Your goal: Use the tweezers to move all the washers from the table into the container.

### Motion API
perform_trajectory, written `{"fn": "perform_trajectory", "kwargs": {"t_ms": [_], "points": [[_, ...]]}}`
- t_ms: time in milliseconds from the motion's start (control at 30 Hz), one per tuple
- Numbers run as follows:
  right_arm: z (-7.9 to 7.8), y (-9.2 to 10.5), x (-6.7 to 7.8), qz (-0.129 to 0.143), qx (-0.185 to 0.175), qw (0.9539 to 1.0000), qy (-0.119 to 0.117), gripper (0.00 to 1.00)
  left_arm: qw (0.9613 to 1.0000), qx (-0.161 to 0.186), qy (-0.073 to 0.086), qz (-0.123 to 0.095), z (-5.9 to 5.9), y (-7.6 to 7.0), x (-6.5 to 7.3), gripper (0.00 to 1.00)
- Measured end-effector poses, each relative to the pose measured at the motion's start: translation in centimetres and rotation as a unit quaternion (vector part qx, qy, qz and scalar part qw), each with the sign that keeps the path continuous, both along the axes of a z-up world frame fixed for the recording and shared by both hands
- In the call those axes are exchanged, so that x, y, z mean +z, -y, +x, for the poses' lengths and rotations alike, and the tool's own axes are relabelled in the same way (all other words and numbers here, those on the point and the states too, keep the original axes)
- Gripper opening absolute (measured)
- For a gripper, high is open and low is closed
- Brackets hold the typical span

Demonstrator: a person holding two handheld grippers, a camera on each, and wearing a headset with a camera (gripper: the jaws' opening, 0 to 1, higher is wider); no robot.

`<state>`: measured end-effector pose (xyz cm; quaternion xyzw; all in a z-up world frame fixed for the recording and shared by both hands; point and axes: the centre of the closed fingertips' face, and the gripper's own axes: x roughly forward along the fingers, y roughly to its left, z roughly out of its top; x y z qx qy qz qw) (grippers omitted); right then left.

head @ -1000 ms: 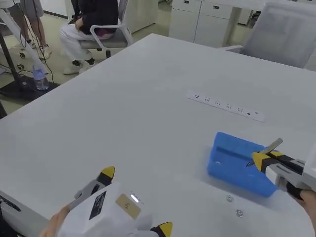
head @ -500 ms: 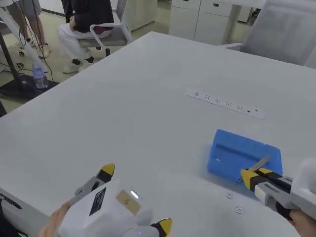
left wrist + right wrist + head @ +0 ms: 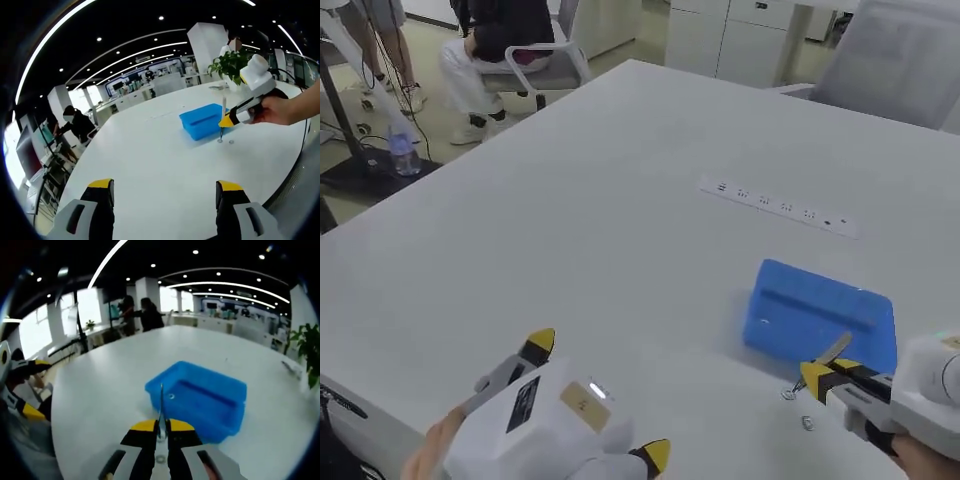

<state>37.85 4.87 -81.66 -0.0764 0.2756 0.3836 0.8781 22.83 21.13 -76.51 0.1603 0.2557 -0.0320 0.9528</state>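
Pinching the tweezers partway along their length with the right gripper, both yellow-tipped jaws pressed together on the steel. Angles the lower tips down to the white table, right at a washer; cannot tell from the head view or the left gripper view whether touching it or just above it. Finds a second washer just beside the first, on the side nearer the person and apart from the tips. Puts both on the bare tabletop, outside the blue container and close to its near wall. Looking along the right gripper's own jaws, sees the tweezers as a thin upright line between the closed tips, with the container straight ahead and a third washer lying on its floor near the left end. Holds the left gripper low at the near left of the table, well apart from the washers and the container, jaws spread wide with nothing between them. Shows, in the left gripper view, a hand behind the right gripper off to the right, tweezers pointing down beside the container. Shows a power strip flat on the table beyond the container, apart from it.
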Motion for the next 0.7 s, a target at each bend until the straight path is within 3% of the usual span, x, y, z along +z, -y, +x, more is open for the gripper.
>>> {"fn": "perform_trajectory", "kwargs": {"t_ms": [700], "points": [[-0.18,-0.15,-0.33,-0.002,-0.004,0.9999,0.012,0.04,1.0,-0.001,-0.005,0.004,-0.07,0.02,-0.17,0.85]]}}
